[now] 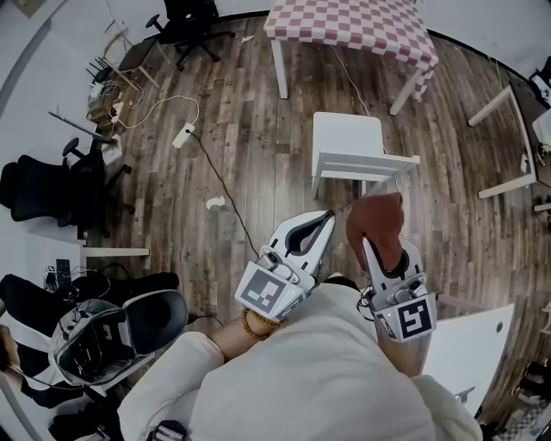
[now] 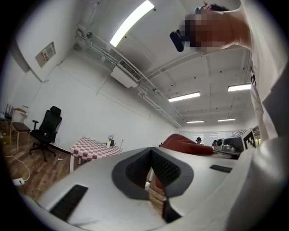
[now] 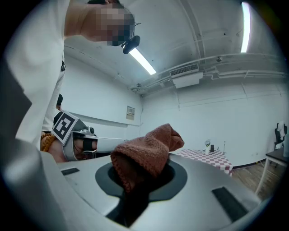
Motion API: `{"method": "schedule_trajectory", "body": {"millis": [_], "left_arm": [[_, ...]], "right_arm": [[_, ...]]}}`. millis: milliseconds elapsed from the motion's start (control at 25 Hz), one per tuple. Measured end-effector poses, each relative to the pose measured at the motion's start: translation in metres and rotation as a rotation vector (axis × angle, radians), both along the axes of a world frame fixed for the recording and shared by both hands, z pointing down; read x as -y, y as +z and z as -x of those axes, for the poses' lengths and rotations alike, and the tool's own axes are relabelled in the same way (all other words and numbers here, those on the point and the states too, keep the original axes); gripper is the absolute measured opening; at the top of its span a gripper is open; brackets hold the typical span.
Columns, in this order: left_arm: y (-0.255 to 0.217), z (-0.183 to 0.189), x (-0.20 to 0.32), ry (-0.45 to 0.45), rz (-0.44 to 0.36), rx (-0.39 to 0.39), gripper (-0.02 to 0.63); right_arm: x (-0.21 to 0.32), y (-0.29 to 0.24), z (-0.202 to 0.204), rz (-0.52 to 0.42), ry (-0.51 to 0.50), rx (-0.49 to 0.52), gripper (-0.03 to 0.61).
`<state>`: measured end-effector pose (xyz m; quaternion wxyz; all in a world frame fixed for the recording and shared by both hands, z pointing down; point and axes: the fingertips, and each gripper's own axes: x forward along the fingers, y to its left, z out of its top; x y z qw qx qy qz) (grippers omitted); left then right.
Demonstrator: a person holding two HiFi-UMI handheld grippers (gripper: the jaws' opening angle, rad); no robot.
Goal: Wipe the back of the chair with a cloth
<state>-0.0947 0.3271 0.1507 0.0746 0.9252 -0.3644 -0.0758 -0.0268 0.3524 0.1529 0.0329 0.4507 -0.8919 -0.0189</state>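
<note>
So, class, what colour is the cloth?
Reddish-brown; the cloth shows best in the right gripper view.

Rust-brown knit cloth (image 1: 376, 226); white chair (image 1: 348, 139); red-white checked tablecloth (image 1: 353, 26)

The cloth (image 1: 376, 222) is rust-brown and knitted; it is bunched into a lump, pinched at its lower end between the jaws of the right gripper (image 1: 380, 247) and standing up out of them. The chair (image 1: 348, 136) is white and upright on the wood floor, just beyond the cloth; its slatted back is on the near side, its seat on the far side.
</note>
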Motion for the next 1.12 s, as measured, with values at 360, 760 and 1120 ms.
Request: {"method": "schedule_trajectory", "body": {"millis": [360, 760, 1120], "left_arm": [[0.015, -0.004, 0.026, -0.007, 0.041, 0.005, 0.008], [0.025, -0.046, 0.114, -0.039, 0.054, 0.029, 0.008], [0.022, -0.105, 0.223, -0.106, 0.067, 0.052, 0.008]], "right_arm": [[0.019, 0.013, -0.01, 0.047, 0.014, 0.008, 0.094], [0.11, 0.024, -0.052, 0.041, -0.01, 0.019, 0.094], [0.218, 0.021, -0.115, 0.041, -0.074, 0.019, 0.094]]}}
